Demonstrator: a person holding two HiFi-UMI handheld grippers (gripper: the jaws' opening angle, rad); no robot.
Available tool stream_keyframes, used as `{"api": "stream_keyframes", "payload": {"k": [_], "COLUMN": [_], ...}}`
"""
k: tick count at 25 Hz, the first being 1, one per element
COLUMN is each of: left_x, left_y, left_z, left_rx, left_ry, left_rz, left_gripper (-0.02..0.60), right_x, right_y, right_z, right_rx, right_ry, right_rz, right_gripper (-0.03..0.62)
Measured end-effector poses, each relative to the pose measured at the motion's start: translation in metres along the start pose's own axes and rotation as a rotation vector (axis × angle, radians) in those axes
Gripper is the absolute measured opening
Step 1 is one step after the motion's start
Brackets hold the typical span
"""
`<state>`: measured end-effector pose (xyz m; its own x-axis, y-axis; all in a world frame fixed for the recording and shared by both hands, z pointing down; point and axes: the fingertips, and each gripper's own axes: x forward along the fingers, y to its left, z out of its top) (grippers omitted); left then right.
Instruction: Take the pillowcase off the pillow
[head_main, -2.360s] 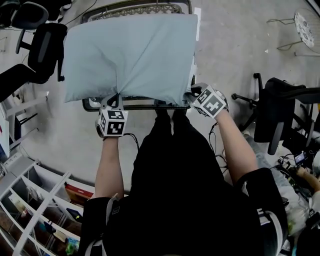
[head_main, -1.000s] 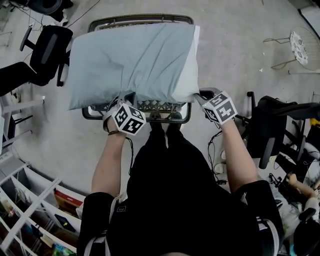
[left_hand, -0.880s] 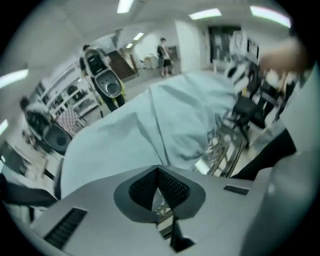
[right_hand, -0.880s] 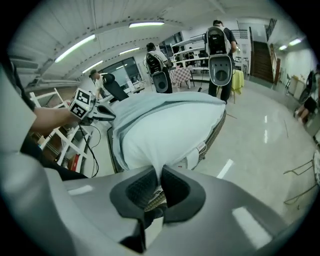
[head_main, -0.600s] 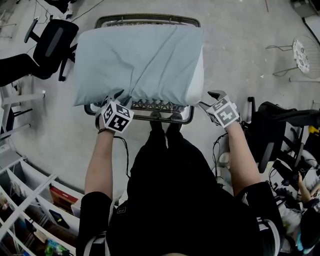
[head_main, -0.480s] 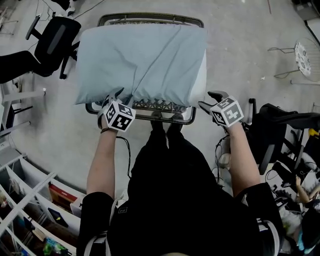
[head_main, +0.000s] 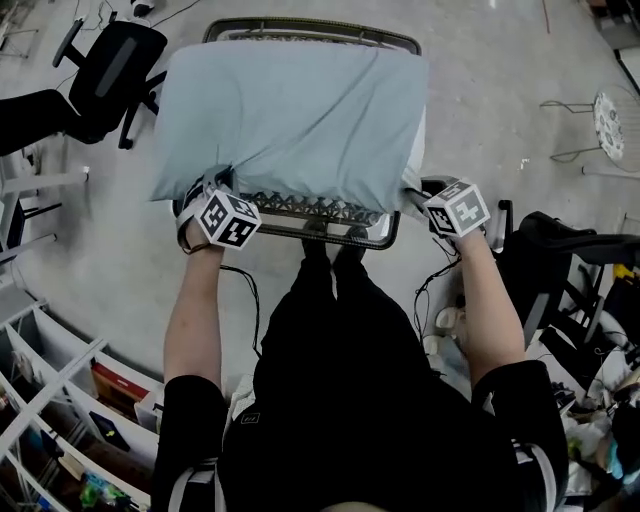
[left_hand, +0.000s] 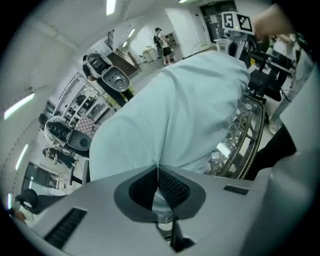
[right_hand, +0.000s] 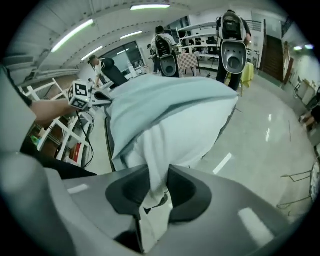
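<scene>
L grip (left_hand: 158, 172) clamped on pillowcase (head_main: 290, 120) near-left corner | R grip (right_hand: 159, 176) jaws just closing, pinching white pillow (right_hand: 170, 140) corner

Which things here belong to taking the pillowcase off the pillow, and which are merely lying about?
Job: pillowcase; pillow; left gripper, shut on the pillowcase; right gripper, jaws just closing on the pillow's white corner.
Lying about: office chair; shelving; metal table under the pillow.

Your pillowcase (head_main: 290, 110) hides most of the pillow (head_main: 417, 150) and the metal rack (head_main: 320, 208) beneath it, and the head view's left edge cuts off the black chair (head_main: 115, 65) and white shelves (head_main: 60, 372).
</scene>
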<state>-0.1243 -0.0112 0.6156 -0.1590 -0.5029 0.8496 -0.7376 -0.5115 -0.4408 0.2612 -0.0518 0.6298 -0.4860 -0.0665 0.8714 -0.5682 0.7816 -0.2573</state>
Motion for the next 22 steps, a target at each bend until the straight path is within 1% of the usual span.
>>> {"api": "stream_keyframes", "payload": {"k": [2,3,5,7,9,10,11,12,13,15,16,17,19,22], "left_x": [-0.005,-0.007,-0.007,-0.007,-0.015,-0.023,-0.034,-0.046,-0.058,-0.079,-0.086,-0.090,-0.093,-0.090], "left_y": [0.019,0.026,0.037,0.045,0.040,0.029,0.012,-0.011,-0.036,-0.084,-0.103,-0.118,-0.141,-0.158], "left_z": [-0.012,-0.013,-0.011,-0.007,0.008,0.026,0.049,0.076,0.102,0.147,0.165,0.179,0.198,0.205], "left_rx": [-0.048,-0.047,-0.003,0.002,-0.001,0.014,0.039,0.068,0.096,0.144,0.165,0.187,0.234,0.300], "left_ry": [0.001,-0.001,0.002,0.004,-0.029,-0.073,-0.135,-0.206,-0.277,-0.393,-0.434,-0.464,-0.491,-0.481], "left_rz": [-0.009,-0.009,0.009,0.016,0.012,0.003,-0.023,-0.068,-0.129,-0.258,-0.308,-0.345,-0.396,-0.430], "left_gripper": [0.006,0.006,0.006,0.006,0.007,0.009,0.030,0.085,0.125,0.158,0.163,0.165,0.167,0.160], "right_x": [-0.021,-0.028,-0.038,-0.043,-0.045,-0.046,-0.046,-0.046,-0.046,-0.047,-0.048,-0.050,-0.052,-0.055], "right_y": [0.000,0.000,0.000,0.001,0.005,0.007,0.009,0.012,0.015,0.020,0.023,0.026,0.033,0.039], "right_z": [0.010,0.016,0.027,0.035,0.041,0.044,0.045,0.046,0.047,0.050,0.053,0.054,0.056,0.057], "right_rx": [0.030,0.031,0.022,0.038,0.059,0.062,0.061,0.059,0.059,0.071,0.079,0.086,0.089,0.076], "right_ry": [-0.033,-0.040,-0.044,-0.053,-0.061,-0.061,-0.058,-0.053,-0.050,-0.056,-0.062,-0.069,-0.076,-0.076], "right_rz": [0.031,0.035,0.024,0.017,0.006,-0.005,-0.018,-0.030,-0.040,-0.048,-0.049,-0.049,-0.055,-0.088], "right_gripper": [0.094,0.090,0.086,0.086,0.086,0.086,0.086,0.084,0.084,0.084,0.084,0.083,0.083,0.081]}}
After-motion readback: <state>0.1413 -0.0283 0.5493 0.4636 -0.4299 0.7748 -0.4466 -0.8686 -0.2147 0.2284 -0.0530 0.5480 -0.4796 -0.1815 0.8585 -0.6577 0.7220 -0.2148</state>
